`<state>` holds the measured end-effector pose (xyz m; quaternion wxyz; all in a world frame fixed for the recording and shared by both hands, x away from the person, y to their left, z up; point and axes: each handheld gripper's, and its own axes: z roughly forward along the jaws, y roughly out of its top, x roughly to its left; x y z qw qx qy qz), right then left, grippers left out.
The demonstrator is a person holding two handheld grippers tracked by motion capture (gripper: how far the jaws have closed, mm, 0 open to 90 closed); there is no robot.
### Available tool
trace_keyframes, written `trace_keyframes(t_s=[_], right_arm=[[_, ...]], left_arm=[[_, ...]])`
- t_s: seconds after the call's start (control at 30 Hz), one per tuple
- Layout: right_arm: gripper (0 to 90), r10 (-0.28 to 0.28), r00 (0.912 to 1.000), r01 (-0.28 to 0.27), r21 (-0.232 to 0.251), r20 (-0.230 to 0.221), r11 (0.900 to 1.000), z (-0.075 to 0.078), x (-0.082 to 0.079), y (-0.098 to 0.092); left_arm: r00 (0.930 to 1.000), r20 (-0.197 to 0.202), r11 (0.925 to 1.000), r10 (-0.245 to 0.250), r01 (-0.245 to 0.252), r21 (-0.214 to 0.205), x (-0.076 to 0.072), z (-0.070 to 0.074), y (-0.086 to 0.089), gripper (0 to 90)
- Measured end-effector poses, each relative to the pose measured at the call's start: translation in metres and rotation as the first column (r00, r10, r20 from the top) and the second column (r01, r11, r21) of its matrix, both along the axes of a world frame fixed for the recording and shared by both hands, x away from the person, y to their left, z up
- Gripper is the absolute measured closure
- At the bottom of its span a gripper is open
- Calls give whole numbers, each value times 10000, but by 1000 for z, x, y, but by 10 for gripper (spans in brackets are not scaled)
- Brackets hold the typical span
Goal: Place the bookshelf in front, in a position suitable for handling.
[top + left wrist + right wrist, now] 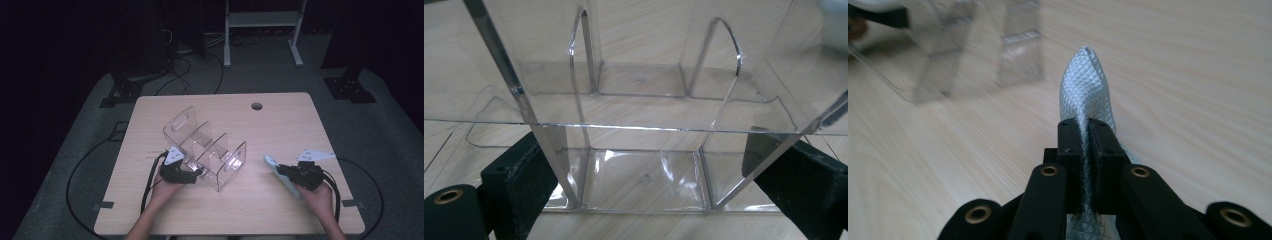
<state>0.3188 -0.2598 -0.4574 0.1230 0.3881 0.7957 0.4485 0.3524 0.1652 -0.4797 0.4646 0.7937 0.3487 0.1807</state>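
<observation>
Left tool (192, 173) is standing wide, its two jaws straddling a lower corner of the clear organizer (206, 152) near the middle of the bench (280, 115); whether the pads are pressing the wall I cannot tell. Organizer: transparent rigid plastic, thin upright dividers with rounded tops, glossy. Judging it light, stiff, slippery, liable to scratch; best taken by a wall edge. Right tool (1083, 131) is clenching a pale blue cloth (1087, 82) above the bench's right side, well apart from the organizer. Cloth: quilted diamond weave, folded to a soft point. Judging it limp and grippy, easy to pinch anywhere.
</observation>
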Motion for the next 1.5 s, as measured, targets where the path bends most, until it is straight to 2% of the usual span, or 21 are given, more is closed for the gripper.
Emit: trace_keyframes(t_s=[0.13, 0.23, 0.27, 0.3, 0.37, 0.5, 0.67, 0.8, 0.87, 0.93, 0.97, 1.0, 1.07, 1.17, 1.27, 1.33, 1.37, 1.43, 1.5], right_arm=[[849, 381, 9971, -407, 387, 655, 9984, 16, -2, 22], [849, 494, 9907, -588, 711, 1271, 9957, 32, -5, 34], [849, 444, 9856, -587, 836, 1630, 9948, 42, -6, 41], [849, 444, 9856, -587, 836, 1630, 9948, 42, -6, 41], [849, 363, 9812, -470, 520, 1896, 9975, 45, -5, 46], [848, 276, 9844, -333, 301, 1740, 9990, 38, 3, 55], [847, 289, 9889, -296, 26, 1456, 9996, 18, 9, 64], [846, 352, 9958, -331, -254, 842, 9991, -8, 14, 70], [847, 366, 9980, -354, -243, 512, 9991, -15, 16, 71], [846, 340, 9983, -337, -79, 479, 9994, -14, 17, 70], [846, 227, 9971, -241, 187, 729, 9995, -4, 16, 68], [846, 227, 9971, -241, 187, 729, 9995, -4, 16, 68], [846, 170, 9921, -257, 680, 1242, 9974, 13, 15, 63], [845, 163, 9904, -246, 588, 1371, 9980, 15, 15, 65], [842, 335, 9945, -355, 187, 993, 9992, -1, 15, 72], [842, 431, 9976, -422, -180, 544, 9989, -15, 17, 76], [843, 466, 9986, -461, -182, 261, 9988, -20, 18, 76], [843, 399, 9990, -397, -89, 202, 9992, -16, 18, 74], [843, 297, 9980, -305, 134, 557, 9994, -5, 15, 72]], left_arm=[[10000, -18, 10000, -8, 8, 49, -1, 0, -1, 73], [10000, -20, 10000, -44, 44, 74, -2, 1, -3, 73], [10000, 8, 9999, -72, 72, 126, -2, 1, -3, 73], [10000, -9, 9999, -82, 82, 130, -2, 1, -4, 73], [9999, -18, 9998, -112, 112, 139, -3, 1, -5, 74], [9998, -28, 9996, -211, 212, 210, -5, 2, -7, 75], [9995, 35, 9992, -301, 300, 258, -7, 2, -10, 75], [9996, 34, 9993, -294, 294, 230, -8, 2, -10, 75], [9996, 12, 9993, -299, 299, 229, -8, 2, -10, 75], [9995, 3, 9993, -306, 306, 225, -8, 2, -10, 75], [9995, 6, 9993, -306, 305, 226, -9, 2, -10, 75], [9995, 6, 9993, -303, 303, 230, -9, 2, -10, 75], [9995, 23, 9993, -299, 299, 217, -9, 2, -10, 75], [9995, 27, 9993, -299, 298, 217, -9, 2, -10, 75], [9995, 40, 9993, -313, 312, 202, -9, 1, -9, 75], [9995, 68, 9993, -323, 322, 181, -9, 1, -9, 75], [9994, 70, 9993, -338, 336, 179, -9, 1, -9, 75], [9993, 60, 9992, -360, 358, 172, -9, 1, -9, 75], [9993, 72, 9992, -375, 374, 149, -9, 1, -9, 75]])
